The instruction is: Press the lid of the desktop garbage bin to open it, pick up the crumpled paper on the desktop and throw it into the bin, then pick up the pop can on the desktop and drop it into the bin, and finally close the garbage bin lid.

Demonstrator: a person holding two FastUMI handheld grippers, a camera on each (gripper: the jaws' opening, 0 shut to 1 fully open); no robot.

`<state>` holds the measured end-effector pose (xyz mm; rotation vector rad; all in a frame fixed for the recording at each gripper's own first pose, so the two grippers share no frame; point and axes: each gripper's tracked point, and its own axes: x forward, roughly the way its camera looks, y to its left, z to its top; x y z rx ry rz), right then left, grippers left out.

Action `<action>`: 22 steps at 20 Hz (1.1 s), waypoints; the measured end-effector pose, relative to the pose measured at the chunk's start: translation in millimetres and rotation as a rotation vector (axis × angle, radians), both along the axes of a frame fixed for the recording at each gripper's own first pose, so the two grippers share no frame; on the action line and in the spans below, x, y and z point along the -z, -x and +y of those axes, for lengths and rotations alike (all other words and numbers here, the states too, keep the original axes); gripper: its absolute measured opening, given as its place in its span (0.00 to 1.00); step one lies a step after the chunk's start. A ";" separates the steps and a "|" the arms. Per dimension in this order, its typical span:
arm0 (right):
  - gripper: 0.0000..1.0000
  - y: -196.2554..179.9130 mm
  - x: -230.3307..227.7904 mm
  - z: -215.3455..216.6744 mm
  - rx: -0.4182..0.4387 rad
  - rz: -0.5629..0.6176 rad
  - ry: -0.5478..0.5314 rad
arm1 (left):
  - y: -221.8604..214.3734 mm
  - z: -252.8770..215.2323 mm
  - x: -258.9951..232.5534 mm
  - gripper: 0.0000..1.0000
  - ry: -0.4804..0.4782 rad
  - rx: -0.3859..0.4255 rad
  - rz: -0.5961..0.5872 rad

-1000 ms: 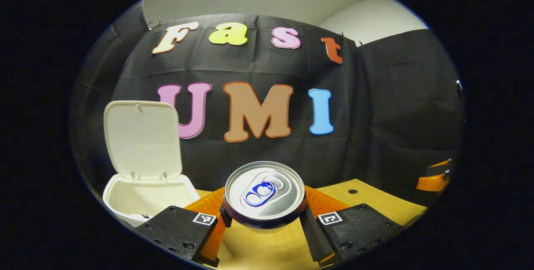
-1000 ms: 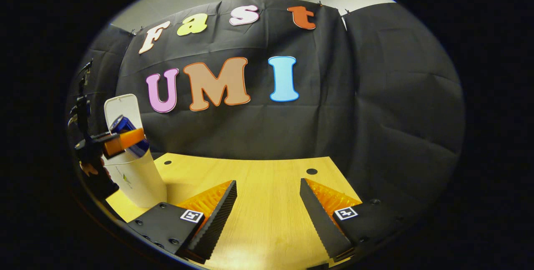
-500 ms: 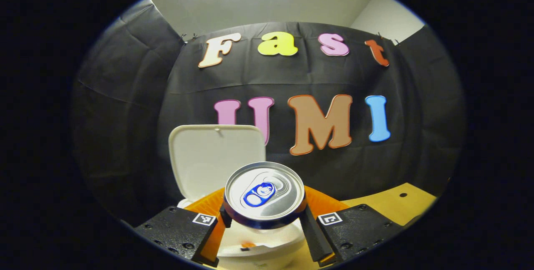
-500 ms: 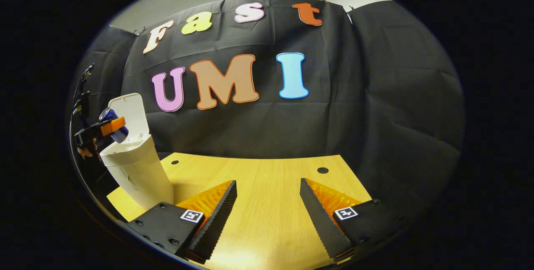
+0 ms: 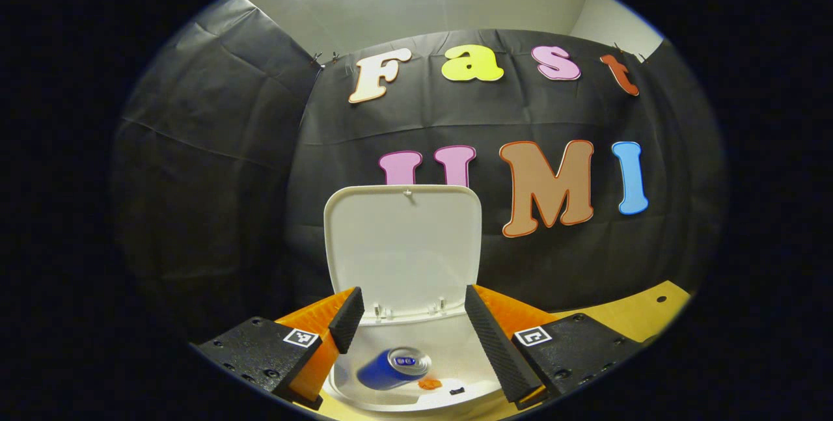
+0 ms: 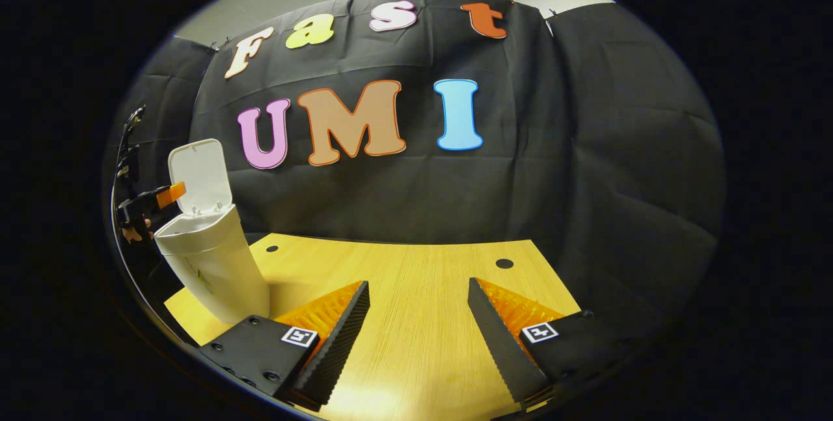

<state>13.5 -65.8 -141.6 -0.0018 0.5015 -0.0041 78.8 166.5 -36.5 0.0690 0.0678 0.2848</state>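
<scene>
The left tool (image 5: 407, 307) hung over the open bin (image 5: 449, 356), its two fingers spread apart with nothing between them. Below and between those fingers, the can (image 5: 392, 367) lay on its side inside the bin, silver end turned toward the camera, well clear of both fingers. Just beside the can on the bin's floor sat a small orange scrap (image 5: 429, 383) and a tiny dark bit; I could not tell what either was. The lid (image 5: 403, 245) stood upright behind the opening, hinged at the far rim, straight ahead of the tool. From the right gripper view, the bin (image 6: 215, 265) stood at the tabletop's (image 6: 416, 291) left edge with its lid (image 6: 200, 175) raised, and the left tool (image 6: 163, 196) was poised just above the bin's mouth, a hand (image 6: 133, 233) behind it. The right tool (image 6: 416, 317) hovered over bare tabletop, well apart from the bin, its fingers spread wide and empty.
</scene>
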 end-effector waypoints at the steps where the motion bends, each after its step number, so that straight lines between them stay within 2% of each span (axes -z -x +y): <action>1: 0.98 0.4 -0.1 1.2 -0.002 -0.002 0.000 | 0.1 0.0 -3.7 0.93 0.002 -0.001 -0.007; 6: 0.98 -0.5 0.3 8.4 -0.027 -0.003 -0.011 | -9.8 3.9 -47.8 0.93 0.016 0.009 -0.041; 12: 0.98 -3.7 4.6 18.8 -0.062 -0.003 -0.043 | -50.9 25.2 -113.6 0.92 0.009 0.002 -0.072; 17: 0.98 2.7 6.9 12.5 -0.044 -0.008 -0.052 | -101.8 34.2 -126.7 0.92 -0.005 0.007 -0.033; 20: 0.98 8.2 9.5 -0.6 -0.013 0.005 -0.059 | -126.2 41.0 -119.2 0.92 -0.032 0.010 0.021; 22: 0.98 9.2 10.5 -7.0 0.007 0.005 -0.065 | -135.7 41.4 -102.7 0.92 -0.006 0.015 0.084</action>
